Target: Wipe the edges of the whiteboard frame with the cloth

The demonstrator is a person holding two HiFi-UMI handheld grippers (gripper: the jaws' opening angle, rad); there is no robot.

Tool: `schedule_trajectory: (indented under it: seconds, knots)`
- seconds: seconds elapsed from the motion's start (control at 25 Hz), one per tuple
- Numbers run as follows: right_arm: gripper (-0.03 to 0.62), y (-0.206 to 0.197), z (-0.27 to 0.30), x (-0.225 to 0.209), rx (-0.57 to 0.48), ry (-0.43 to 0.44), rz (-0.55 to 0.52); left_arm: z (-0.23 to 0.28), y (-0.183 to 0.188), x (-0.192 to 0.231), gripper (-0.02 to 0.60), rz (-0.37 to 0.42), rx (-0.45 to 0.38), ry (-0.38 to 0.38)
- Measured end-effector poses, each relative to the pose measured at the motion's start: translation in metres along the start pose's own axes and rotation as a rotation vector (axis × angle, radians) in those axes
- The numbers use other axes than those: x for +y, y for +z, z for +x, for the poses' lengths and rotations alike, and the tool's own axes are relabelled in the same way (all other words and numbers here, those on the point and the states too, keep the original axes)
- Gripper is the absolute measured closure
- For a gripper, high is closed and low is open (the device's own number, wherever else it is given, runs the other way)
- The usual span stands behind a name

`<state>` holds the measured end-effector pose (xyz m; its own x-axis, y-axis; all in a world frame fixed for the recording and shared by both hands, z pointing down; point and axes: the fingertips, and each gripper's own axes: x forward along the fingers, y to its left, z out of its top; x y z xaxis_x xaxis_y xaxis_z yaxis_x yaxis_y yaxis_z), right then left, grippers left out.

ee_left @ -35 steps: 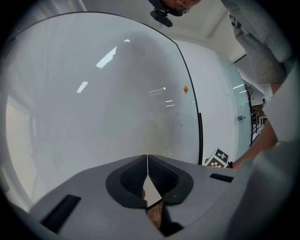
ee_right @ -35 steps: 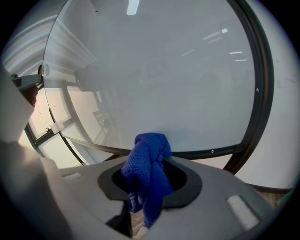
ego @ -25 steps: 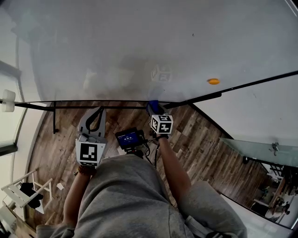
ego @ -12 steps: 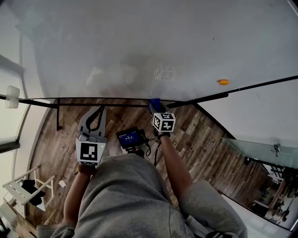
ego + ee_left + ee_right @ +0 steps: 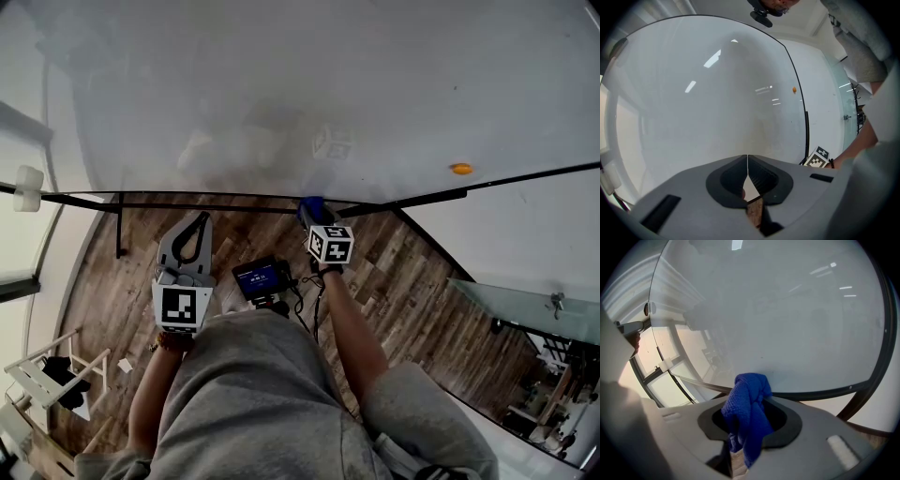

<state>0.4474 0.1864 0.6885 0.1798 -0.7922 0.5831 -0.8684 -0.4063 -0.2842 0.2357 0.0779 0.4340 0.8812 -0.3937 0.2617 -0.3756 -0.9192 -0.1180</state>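
A large whiteboard with a thin black frame fills the upper part of the head view. My right gripper is shut on a bunched blue cloth, and the cloth sits against the bottom frame edge. My left gripper hangs below the frame, apart from it, jaws shut with nothing between them. In the left gripper view the board and its right frame edge lie ahead.
A small orange magnet sticks on the board at right. A white bracket sits at the frame's left end. Wooden floor, a white rack at lower left and a glass panel at right lie below.
The view has shifted slightly, with the magnet drifting right. My right gripper stays at the bottom frame edge with the cloth; the left gripper has barely moved.
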Motion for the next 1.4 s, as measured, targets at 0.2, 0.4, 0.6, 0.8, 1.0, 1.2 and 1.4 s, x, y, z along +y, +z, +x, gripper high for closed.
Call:
schedule_trajectory:
  seconds: [0.2, 0.4, 0.6, 0.8, 1.0, 1.2, 1.4]
  knots:
    - [0.457, -0.002, 0.01, 0.02, 0.002, 0.008, -0.005, -0.01, -0.008, 0.019, 0.568, -0.01, 0.009, 0.008]
    - [0.457, -0.001, 0.014, 0.03, 0.011, 0.027, -0.011, -0.012, -0.009, 0.027, 0.568, -0.012, 0.013, 0.024]
    - [0.457, -0.001, 0.016, 0.035, 0.019, 0.04, -0.014, -0.012, -0.008, 0.028, 0.568, -0.008, 0.012, 0.032]
    - [0.457, 0.001, 0.018, 0.041, 0.026, 0.053, -0.022, -0.013, -0.008, 0.032, 0.568, -0.003, 0.005, 0.041]
    - [0.457, 0.001, 0.021, 0.051, 0.034, 0.068, -0.024, -0.014, -0.01, 0.036, 0.568, -0.018, 0.007, 0.049]
    - [0.457, 0.0, 0.025, 0.059, 0.04, 0.077, -0.025, -0.015, -0.012, 0.043, 0.568, -0.02, 0.008, 0.054]
    - [0.457, 0.001, 0.027, 0.065, 0.05, 0.085, -0.032, -0.017, -0.013, 0.052, 0.568, -0.028, 0.012, 0.064]
